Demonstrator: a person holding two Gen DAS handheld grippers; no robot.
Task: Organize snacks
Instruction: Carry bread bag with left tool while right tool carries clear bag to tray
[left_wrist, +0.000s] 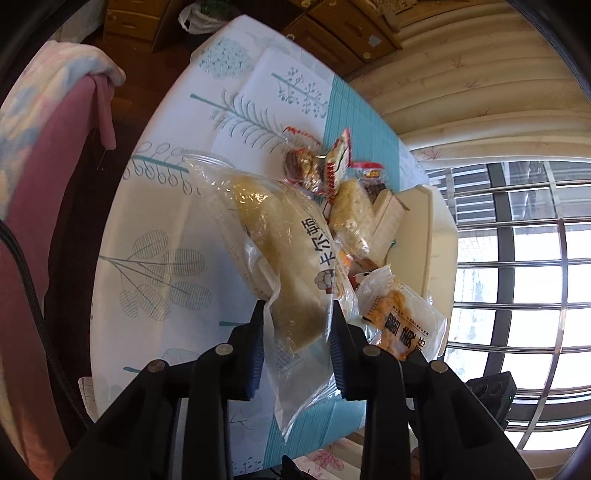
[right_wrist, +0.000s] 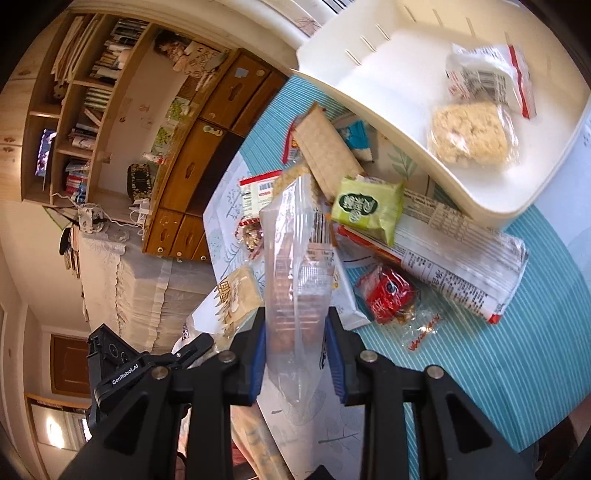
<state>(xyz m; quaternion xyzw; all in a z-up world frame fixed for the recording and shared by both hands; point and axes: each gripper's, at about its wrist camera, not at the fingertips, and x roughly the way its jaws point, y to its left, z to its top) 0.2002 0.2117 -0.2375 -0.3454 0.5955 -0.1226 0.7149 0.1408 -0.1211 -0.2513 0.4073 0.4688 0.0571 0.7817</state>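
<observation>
My left tool (left_wrist: 297, 325) grips the bread packet (left_wrist: 284, 251); my right tool (right_wrist: 295, 332) grips a clear wrapper (right_wrist: 295, 258).
Both feel light, soft and slippery; I'd pinch the sealed film ends, not the crushable food.

The tabletop (right_wrist: 517, 350) wears a cloth of teal stripes and white panels printed with leaves. On it sits a white tray (right_wrist: 369, 88), near the far edge. Just beside the tray lies a heap of snacks: a green packet (right_wrist: 365, 208), a red packet (right_wrist: 388, 295) and a long white wrapper (right_wrist: 461, 258), overlapping one another.
</observation>
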